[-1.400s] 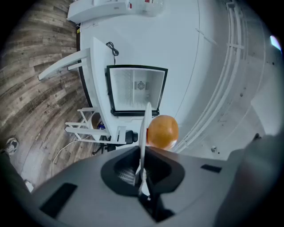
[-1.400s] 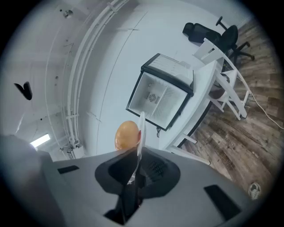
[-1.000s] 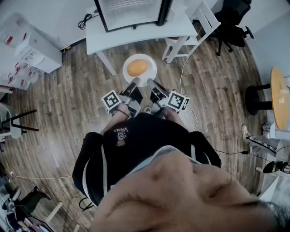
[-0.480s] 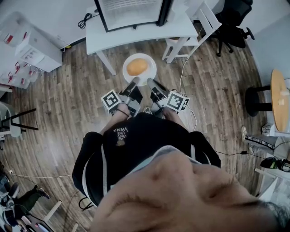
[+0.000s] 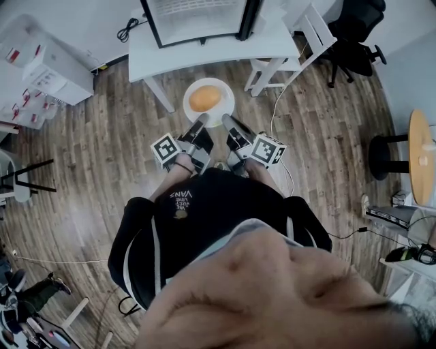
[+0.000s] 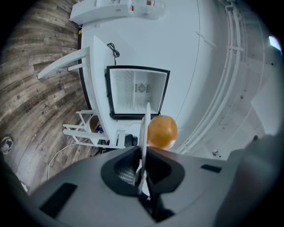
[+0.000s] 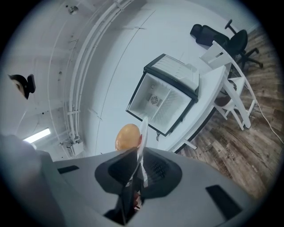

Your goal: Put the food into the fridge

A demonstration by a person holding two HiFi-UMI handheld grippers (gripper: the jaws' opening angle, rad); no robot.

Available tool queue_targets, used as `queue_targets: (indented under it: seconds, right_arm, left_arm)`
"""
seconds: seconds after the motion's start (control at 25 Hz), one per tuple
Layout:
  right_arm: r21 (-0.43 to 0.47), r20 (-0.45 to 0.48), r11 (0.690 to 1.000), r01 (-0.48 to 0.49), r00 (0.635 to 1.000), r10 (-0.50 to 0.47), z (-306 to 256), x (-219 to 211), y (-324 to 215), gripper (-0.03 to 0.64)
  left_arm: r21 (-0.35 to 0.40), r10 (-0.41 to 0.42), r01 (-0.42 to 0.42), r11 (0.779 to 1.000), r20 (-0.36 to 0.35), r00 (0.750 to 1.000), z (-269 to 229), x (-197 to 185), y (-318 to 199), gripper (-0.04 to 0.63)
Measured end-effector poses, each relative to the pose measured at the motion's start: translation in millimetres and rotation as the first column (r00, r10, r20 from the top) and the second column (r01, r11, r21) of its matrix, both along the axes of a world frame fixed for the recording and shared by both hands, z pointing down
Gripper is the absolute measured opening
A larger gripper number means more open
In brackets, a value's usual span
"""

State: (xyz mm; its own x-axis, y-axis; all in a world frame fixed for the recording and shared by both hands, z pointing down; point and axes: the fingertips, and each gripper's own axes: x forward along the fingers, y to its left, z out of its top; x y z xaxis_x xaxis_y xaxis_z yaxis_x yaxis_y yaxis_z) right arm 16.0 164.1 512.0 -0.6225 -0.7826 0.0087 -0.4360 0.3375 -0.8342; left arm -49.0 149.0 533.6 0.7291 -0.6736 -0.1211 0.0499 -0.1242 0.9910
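Observation:
A round orange-brown bun (image 5: 205, 99) lies on a white plate (image 5: 193, 112) held out level in front of the person. My left gripper (image 5: 201, 123) is shut on the plate's near left rim, my right gripper (image 5: 227, 123) on its near right rim. The left gripper view has the plate (image 6: 144, 126) edge-on between the jaws of the left gripper (image 6: 143, 165), with the bun (image 6: 162, 131) behind it. The right gripper view shows the same plate (image 7: 143, 132) and bun (image 7: 127, 136) from the right gripper (image 7: 138, 167). Ahead, a small black-framed fridge (image 5: 197, 17) stands open on a white table (image 5: 150, 58).
A white wooden chair (image 5: 300, 37) stands at the table's right end, with a black office chair (image 5: 354, 34) beyond it. White shelf units (image 5: 48, 68) sit at the left, a round wooden table (image 5: 421, 146) at the right. A cable (image 5: 276, 109) trails over the plank floor.
The plate and both grippers have crept a little closer to the white table and the fridge. Both grips on the rim look the same.

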Motion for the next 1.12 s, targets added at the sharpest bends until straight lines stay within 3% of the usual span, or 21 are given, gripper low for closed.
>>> queue_targets:
  seconds: [1.12]
  right_arm:
    - [-0.021, 0.036, 0.989, 0.147, 0.989, -0.146, 13, 27, -67, 0.040]
  left_arm:
    - [-0.012, -0.144, 0.144, 0.990, 0.014, 0.990, 10, 27, -57, 0.031]
